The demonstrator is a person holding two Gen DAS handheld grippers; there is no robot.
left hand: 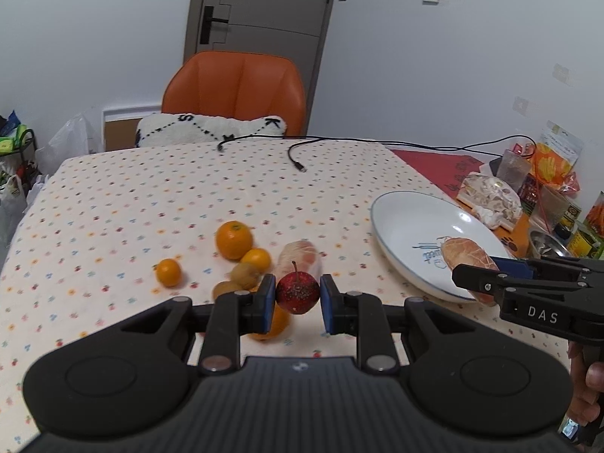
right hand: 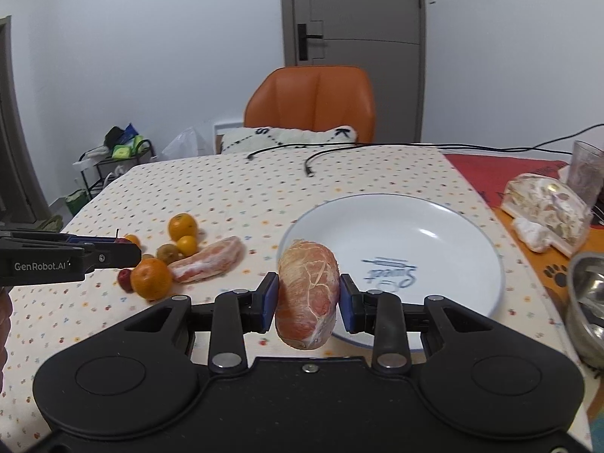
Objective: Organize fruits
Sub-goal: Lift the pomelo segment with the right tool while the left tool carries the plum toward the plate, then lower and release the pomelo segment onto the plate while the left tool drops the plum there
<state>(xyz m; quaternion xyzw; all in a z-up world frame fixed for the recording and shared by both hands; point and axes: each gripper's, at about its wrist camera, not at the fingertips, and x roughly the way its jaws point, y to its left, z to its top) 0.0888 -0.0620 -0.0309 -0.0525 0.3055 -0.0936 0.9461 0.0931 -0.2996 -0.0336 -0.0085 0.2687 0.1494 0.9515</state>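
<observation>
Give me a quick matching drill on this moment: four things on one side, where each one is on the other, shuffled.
Things:
1. small red apple
2. wrapped pomelo piece
3. white plate
4. black cable

Places:
A. lying at the far end of the table
B. between the left tongs' pads
C. bare, on the cloth to the right of the fruit pile
D. between the right tongs' pads, at the plate's near rim

Pairs: 1-B, 2-D, 3-C, 4-A
</observation>
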